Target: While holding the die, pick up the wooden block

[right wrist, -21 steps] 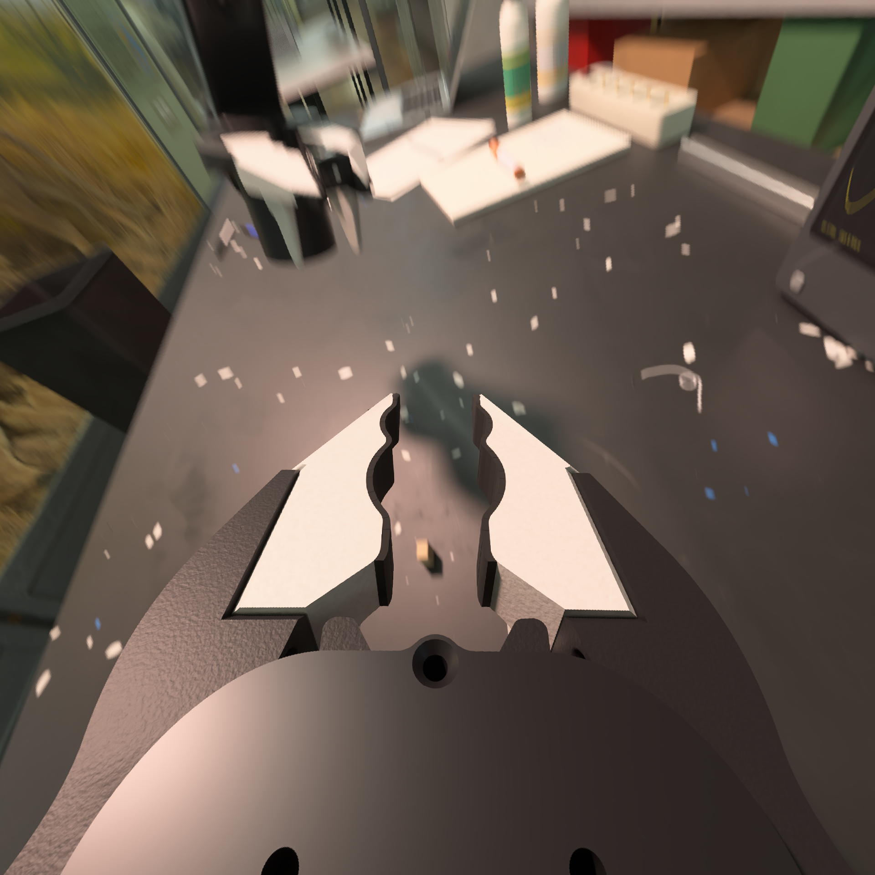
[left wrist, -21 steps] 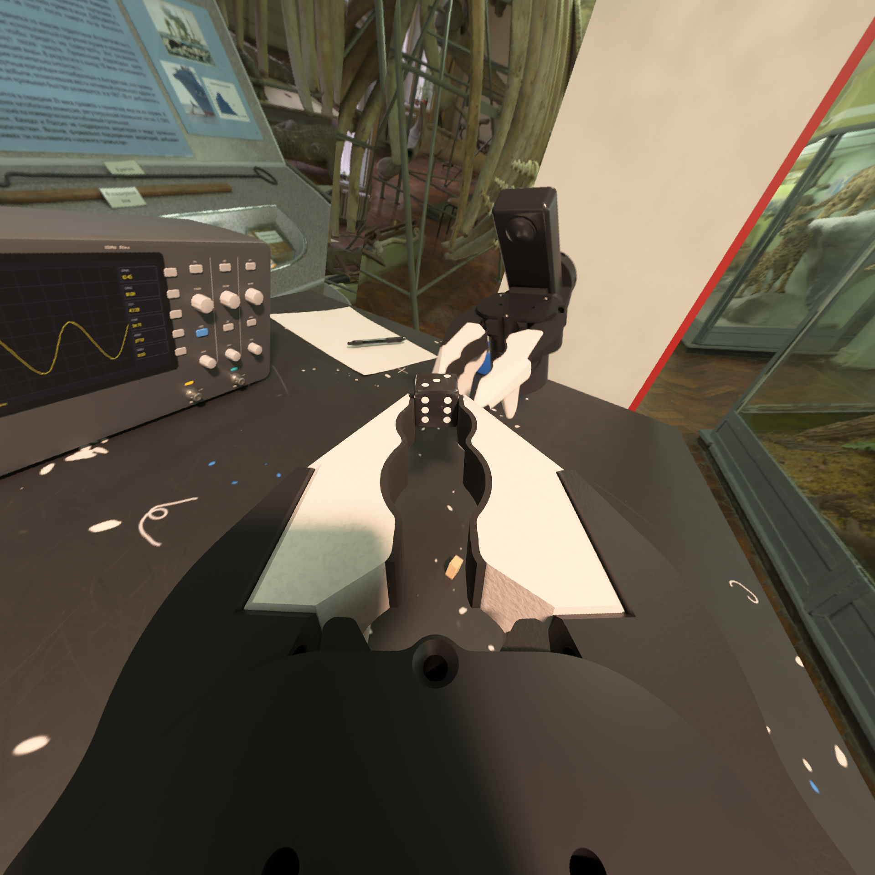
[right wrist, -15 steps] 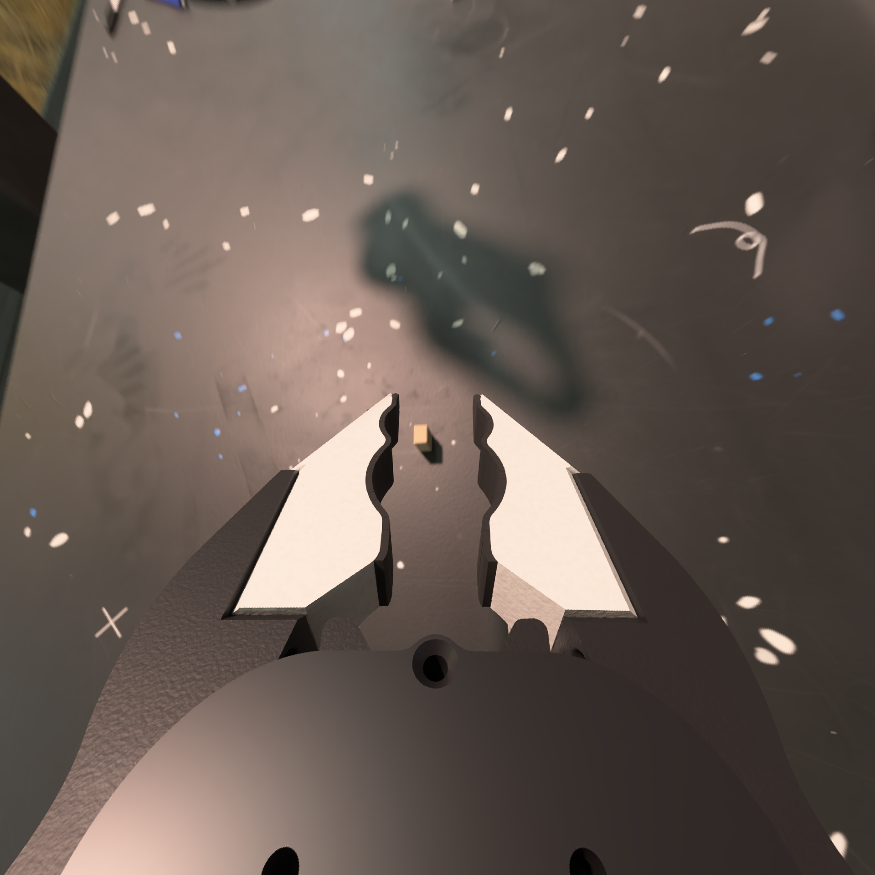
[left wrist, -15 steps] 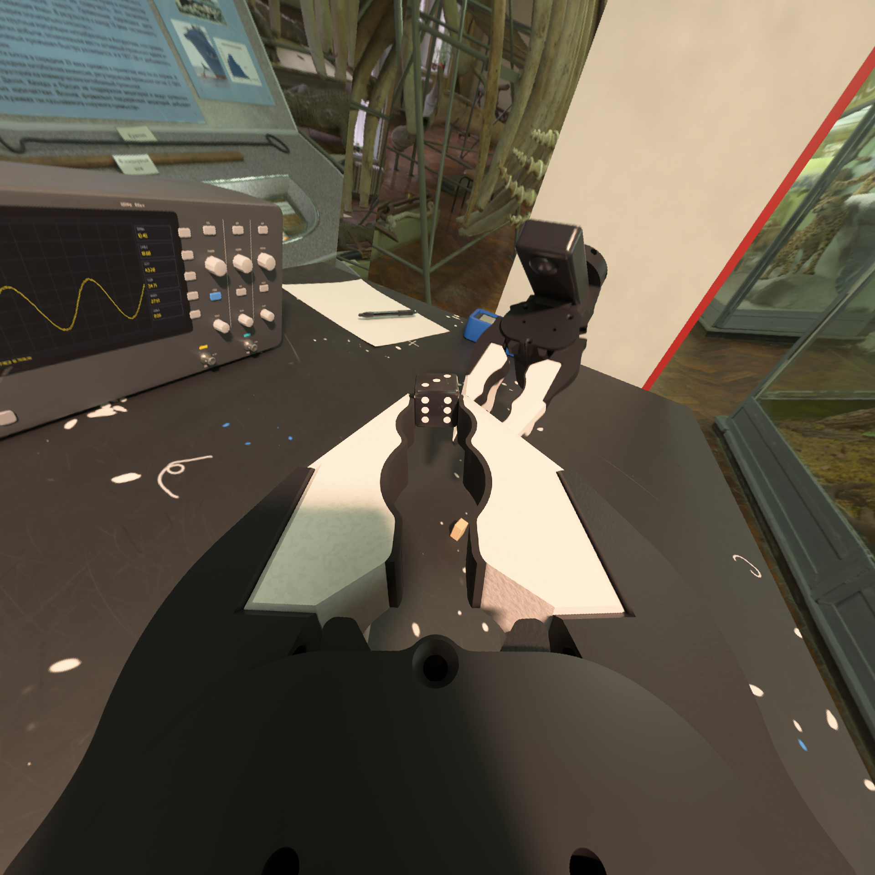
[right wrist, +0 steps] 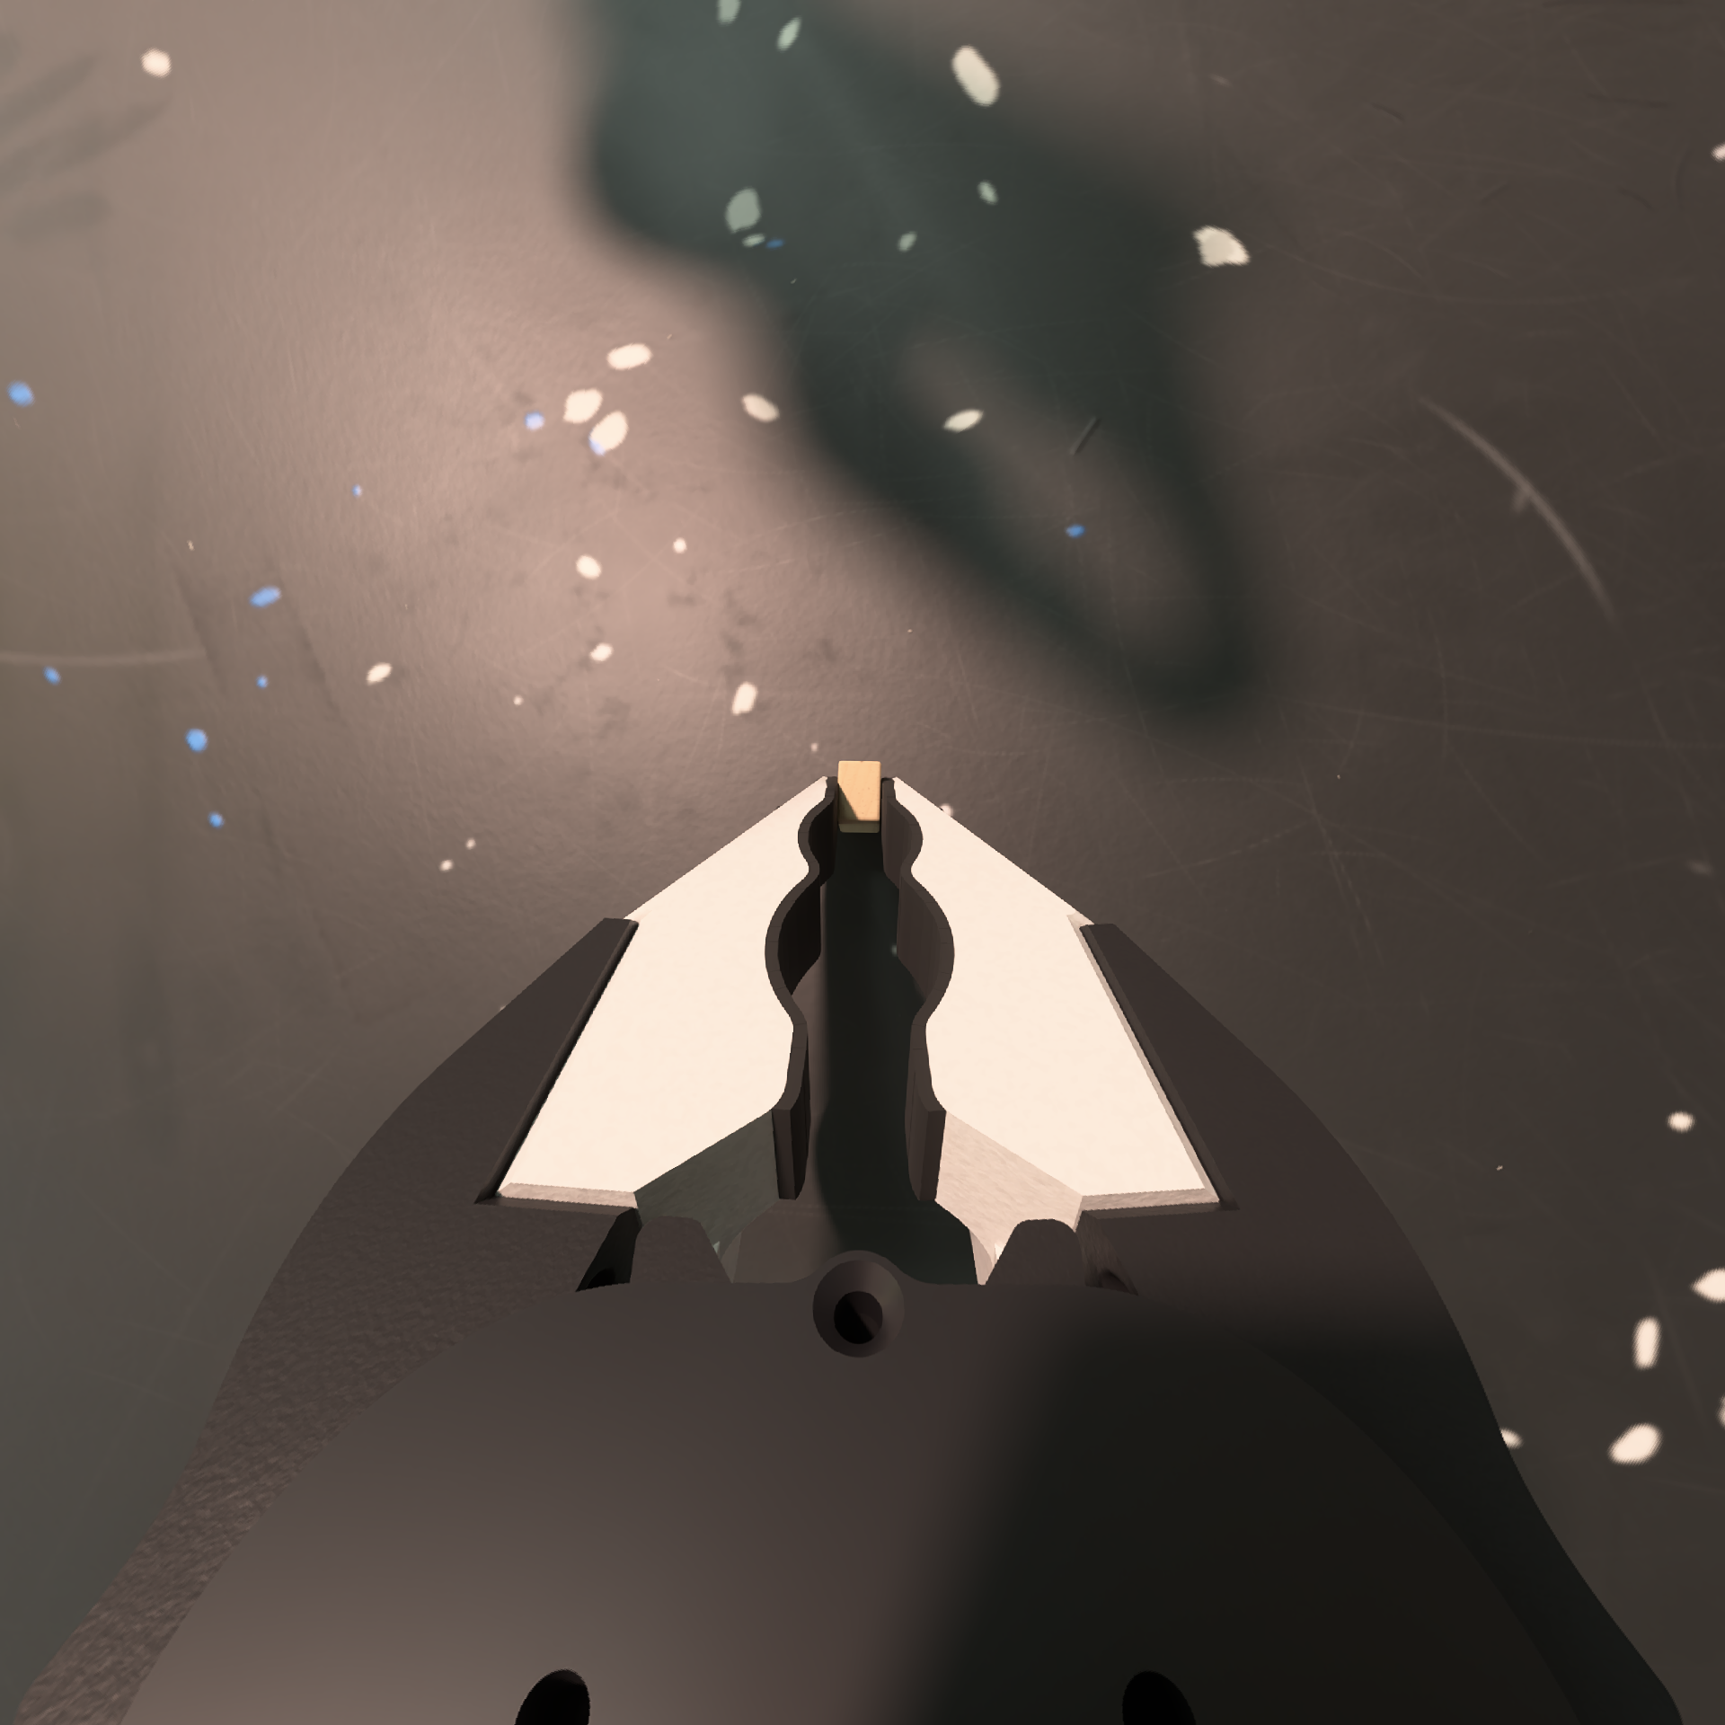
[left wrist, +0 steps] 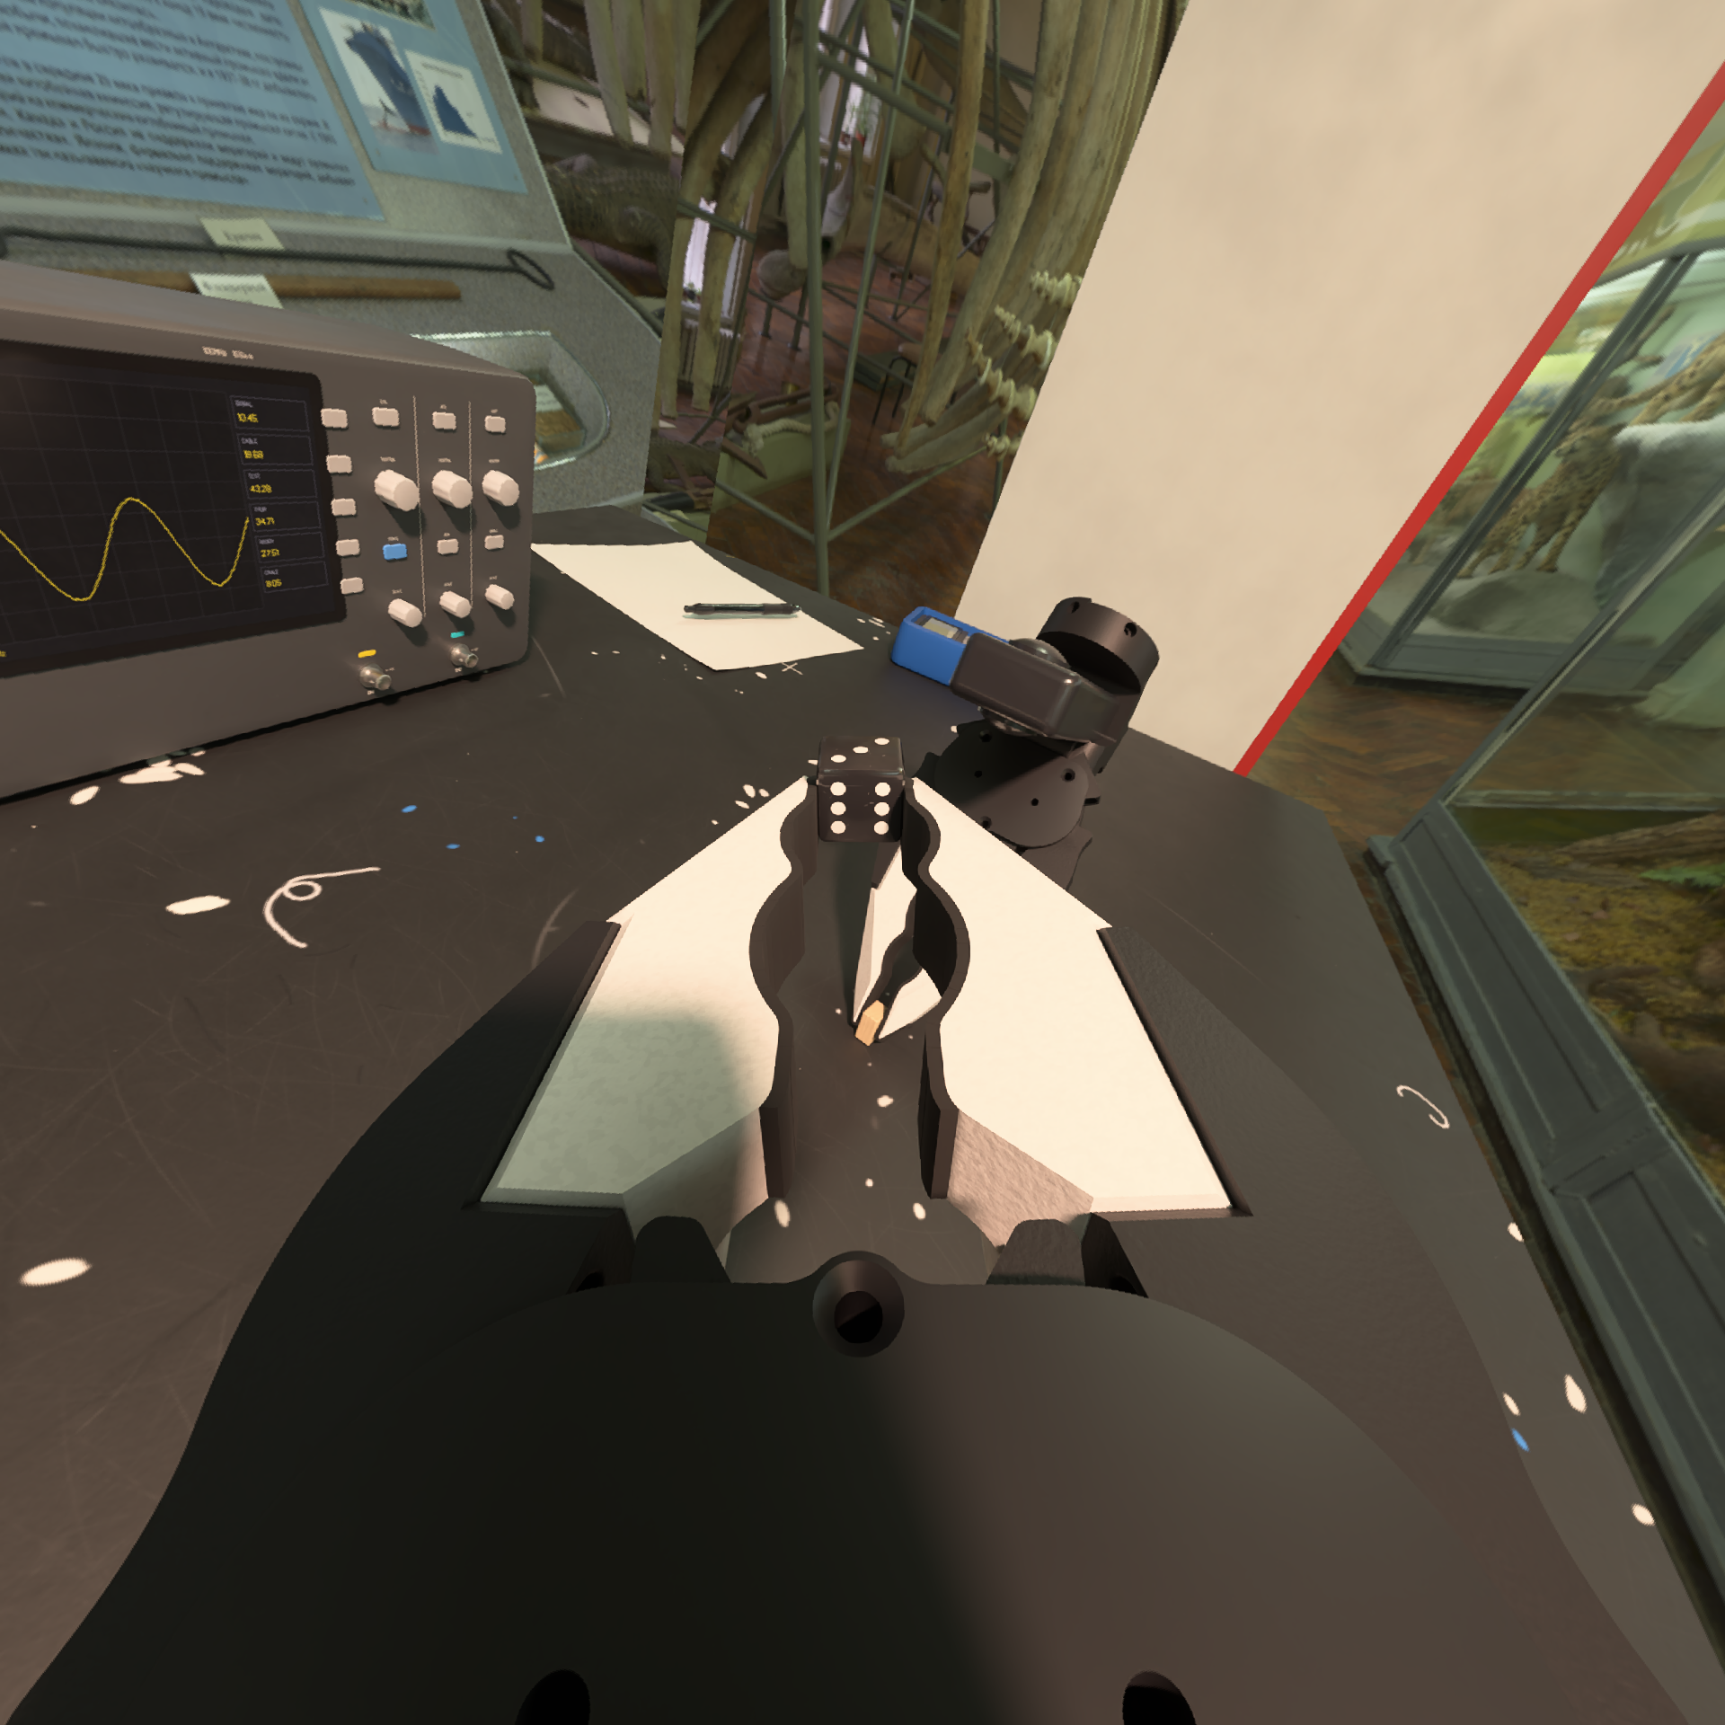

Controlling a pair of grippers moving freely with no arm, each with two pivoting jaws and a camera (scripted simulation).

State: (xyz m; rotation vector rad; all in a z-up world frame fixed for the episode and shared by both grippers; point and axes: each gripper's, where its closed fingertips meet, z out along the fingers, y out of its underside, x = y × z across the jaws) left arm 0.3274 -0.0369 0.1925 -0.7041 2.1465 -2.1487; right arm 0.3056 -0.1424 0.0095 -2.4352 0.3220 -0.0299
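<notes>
Black die pinched at your left gripper tips, raised off the table so it's clear | wooden block nipped between right gripper tips, low at the tabletop, likely pre-lift | count: 1 die, 1 block, 2 grippers, 1 oscilloscope

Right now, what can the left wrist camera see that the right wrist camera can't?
Only the left wrist view shows the black die pinched in the left gripper, the oscilloscope, the paper with a pen, and a blue box. Only the right wrist view shows the right gripper closed on the block from up close, over a big dark shadow. Both show the wooden block at the right gripper's fingertips and the speckled dark table.
</notes>
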